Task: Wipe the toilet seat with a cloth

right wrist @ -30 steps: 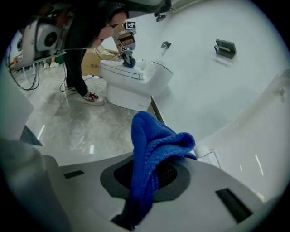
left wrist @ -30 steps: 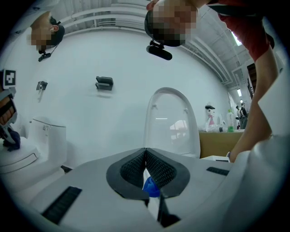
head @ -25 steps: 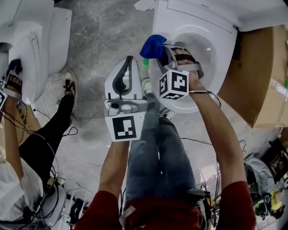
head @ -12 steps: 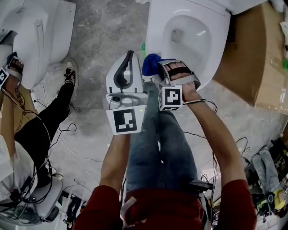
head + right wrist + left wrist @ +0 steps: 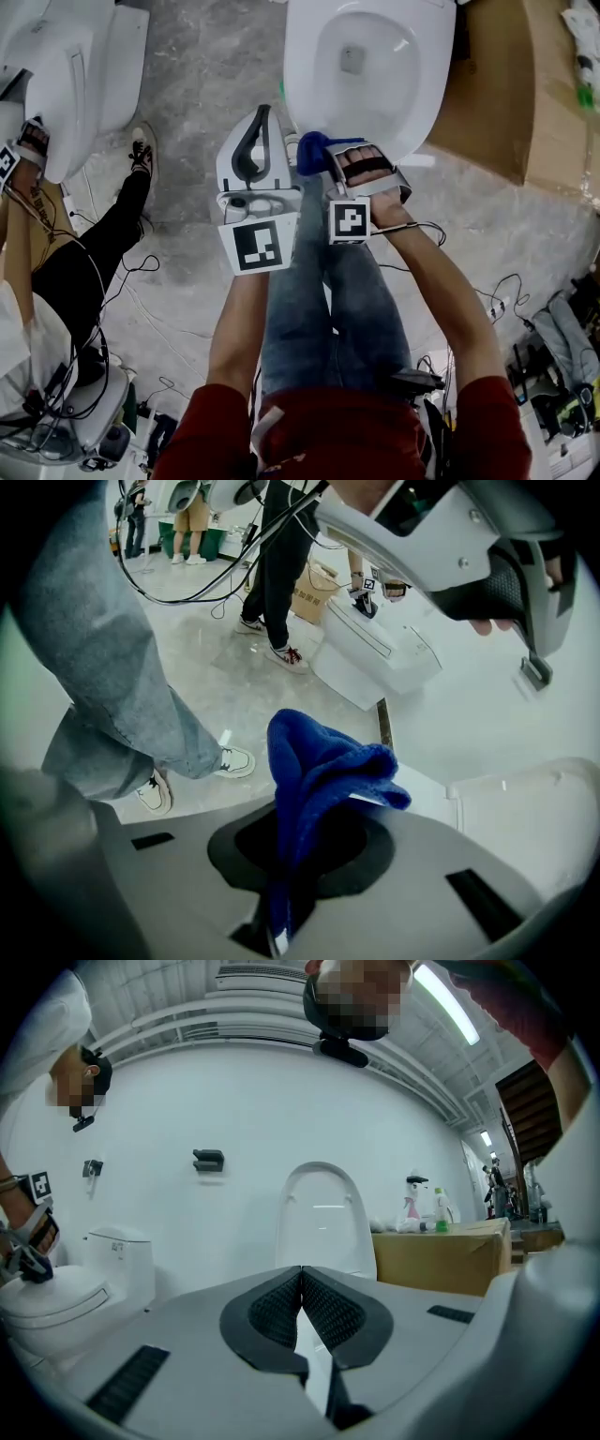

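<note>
The white toilet [image 5: 309, 56] stands at the top of the head view, its seat ring around the open bowl and its lid [image 5: 323, 1213] raised. My right gripper [image 5: 323, 157] is shut on a bunched blue cloth [image 5: 313, 150] at the toilet's front-left rim. In the right gripper view the cloth [image 5: 314, 771] sticks up from between the jaws of that gripper [image 5: 298, 850], with the white rim [image 5: 525, 827] to its right. I cannot tell whether cloth and rim touch. My left gripper [image 5: 263, 112] hangs just left of it, shut and empty [image 5: 302, 1271].
A second toilet [image 5: 66, 84] stands at the left, where another person's hand [image 5: 28, 155] holds a gripper and a black-trousered leg [image 5: 103, 253] reaches out. A cardboard box [image 5: 506, 84] sits right of my toilet. Cables [image 5: 141, 300] trail over the floor.
Both grippers have drawn back toward me. The cloth went from beside the bowl's left side to the front-left rim. The left gripper stayed shut.
</note>
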Demonstrator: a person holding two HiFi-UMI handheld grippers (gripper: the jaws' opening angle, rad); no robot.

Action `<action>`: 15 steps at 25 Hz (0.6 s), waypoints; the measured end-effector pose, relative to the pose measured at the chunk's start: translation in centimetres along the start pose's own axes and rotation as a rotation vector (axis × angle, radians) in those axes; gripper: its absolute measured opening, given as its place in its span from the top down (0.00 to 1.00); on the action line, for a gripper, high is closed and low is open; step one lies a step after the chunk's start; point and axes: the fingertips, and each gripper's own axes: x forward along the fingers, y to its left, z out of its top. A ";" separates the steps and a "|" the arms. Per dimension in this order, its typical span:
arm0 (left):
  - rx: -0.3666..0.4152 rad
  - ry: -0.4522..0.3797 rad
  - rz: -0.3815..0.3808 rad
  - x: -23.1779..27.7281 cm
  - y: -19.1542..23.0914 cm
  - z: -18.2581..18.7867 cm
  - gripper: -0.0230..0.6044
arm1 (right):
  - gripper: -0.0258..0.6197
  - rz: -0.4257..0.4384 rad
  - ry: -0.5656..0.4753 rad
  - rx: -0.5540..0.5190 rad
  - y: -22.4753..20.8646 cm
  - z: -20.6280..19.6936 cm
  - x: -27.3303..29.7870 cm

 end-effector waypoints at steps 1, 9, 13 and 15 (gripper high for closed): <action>0.007 0.000 -0.004 -0.2 -0.6 -0.1 0.94 | 0.87 -0.005 0.001 0.020 0.3 -0.4 -0.3; 0.008 0.000 -0.047 0.1 -4.0 0.4 0.94 | 0.87 -0.005 0.086 0.178 2.2 -5.7 -2.8; 0.003 0.004 -0.080 0.6 -5.9 0.3 0.94 | 0.87 -0.006 0.108 0.386 2.4 -8.5 -3.7; 0.005 0.010 -0.096 0.9 -6.7 0.1 0.94 | 0.87 -0.013 0.112 0.589 2.0 -10.2 -4.2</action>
